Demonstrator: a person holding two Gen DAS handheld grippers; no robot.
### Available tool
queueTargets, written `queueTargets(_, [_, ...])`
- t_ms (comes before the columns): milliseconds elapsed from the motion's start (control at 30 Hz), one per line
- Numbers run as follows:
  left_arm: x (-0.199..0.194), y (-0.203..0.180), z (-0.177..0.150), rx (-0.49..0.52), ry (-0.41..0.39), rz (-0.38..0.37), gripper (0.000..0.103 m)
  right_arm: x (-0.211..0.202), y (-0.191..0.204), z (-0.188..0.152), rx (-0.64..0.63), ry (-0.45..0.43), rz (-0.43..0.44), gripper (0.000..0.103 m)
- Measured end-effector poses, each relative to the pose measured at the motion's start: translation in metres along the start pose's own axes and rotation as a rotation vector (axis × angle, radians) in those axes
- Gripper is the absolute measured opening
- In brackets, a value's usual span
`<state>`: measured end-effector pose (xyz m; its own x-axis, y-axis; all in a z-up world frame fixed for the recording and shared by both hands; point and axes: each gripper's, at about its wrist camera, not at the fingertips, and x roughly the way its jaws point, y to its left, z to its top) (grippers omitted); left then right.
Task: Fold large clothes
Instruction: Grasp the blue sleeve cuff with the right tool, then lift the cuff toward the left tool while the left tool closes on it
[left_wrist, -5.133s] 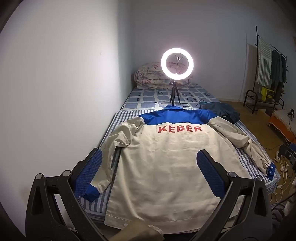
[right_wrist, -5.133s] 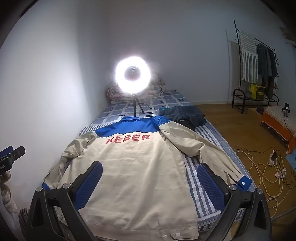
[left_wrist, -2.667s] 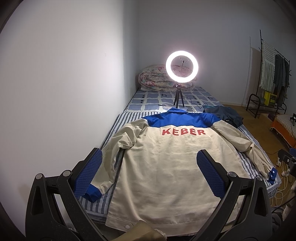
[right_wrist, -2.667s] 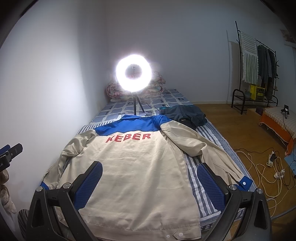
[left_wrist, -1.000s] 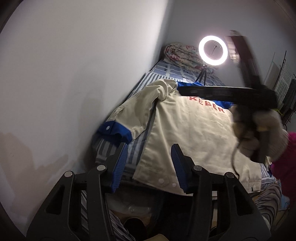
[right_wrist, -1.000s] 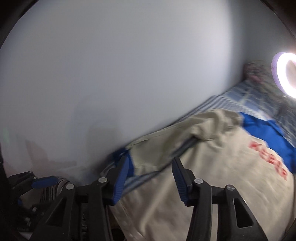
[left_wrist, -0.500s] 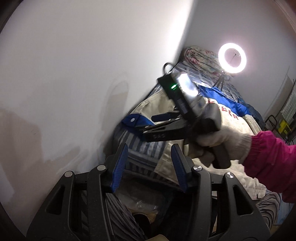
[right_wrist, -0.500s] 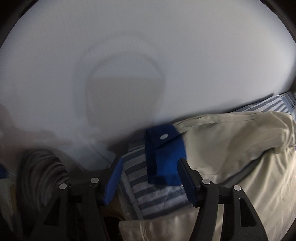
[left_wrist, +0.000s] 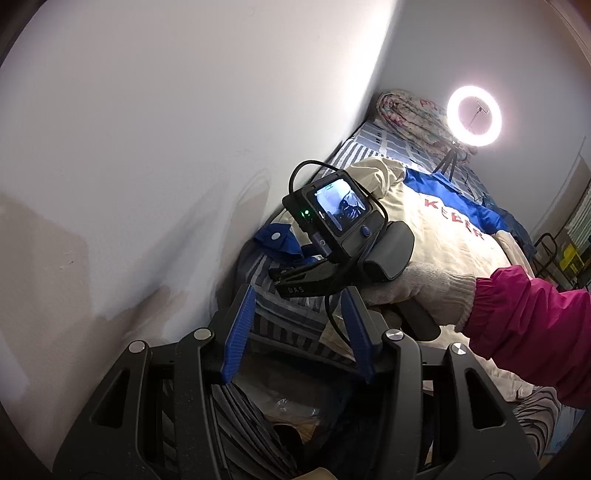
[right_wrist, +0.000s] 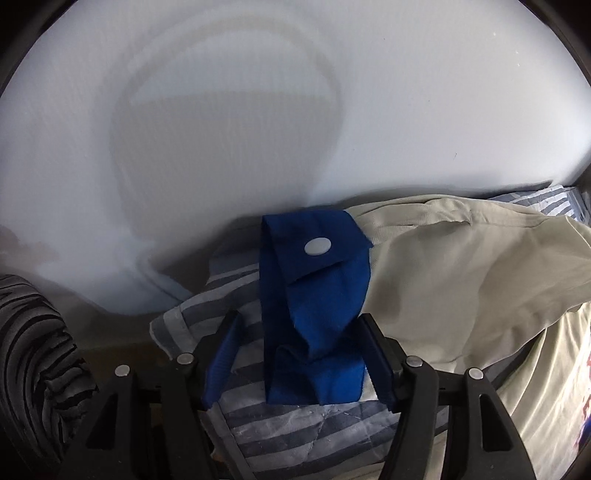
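white wall fills most of both views, and a bed (right_wrist: 295, 424) with a striped sheet is pushed up against it. on the bed lies the big cream jacket (left_wrist: 439, 236) with a blue top and red letters.

the right gripper (right_wrist: 295, 362) has its jaws part way open, one on each side of the blue cuff (right_wrist: 314, 295) at the end of the sleeve (right_wrist: 461, 266). the cuff sits between the jaws, bunched up, but they do not look closed on it yet. the reach there makes sense, since the sleeve likely has to be pulled in over the jacket body first.

the left gripper (left_wrist: 295, 328) waits nearer the foot of the bed, jaws part way open and holding nothing. just past its jaws are the right tool and the gloved hand (left_wrist: 424, 291) with a pink cuff.

the wall is very close beyond the right jaws, so there is little room to swing. far past the left jaws a ring light (left_wrist: 474, 116) glows beside a rolled quilt (left_wrist: 406, 110).
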<state>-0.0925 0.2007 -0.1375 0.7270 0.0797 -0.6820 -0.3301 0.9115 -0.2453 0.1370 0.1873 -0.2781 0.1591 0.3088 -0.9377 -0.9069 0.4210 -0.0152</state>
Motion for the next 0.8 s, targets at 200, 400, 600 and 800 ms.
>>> queueTargets(200, [0.002, -0.001, 0.001, 0.009, -0.006, -0.002, 0.050, -0.008, -0.019, -0.002, 0.065, -0.010, 0.063, 0.036])
queueTargets(400, [0.002, -0.003, -0.001, 0.028, -0.014, 0.005, 0.048, -0.028, -0.048, -0.006, 0.170, -0.051, 0.137, 0.008])
queueTargets(600, [0.003, -0.007, -0.001, 0.046, -0.016, 0.002, 0.044, -0.083, -0.089, -0.018, 0.341, -0.198, 0.221, 0.004])
queueTargets(800, [0.004, -0.019, 0.004, 0.081, -0.037, -0.020, 0.043, -0.160, -0.119, -0.066, 0.511, -0.395, 0.280, 0.004])
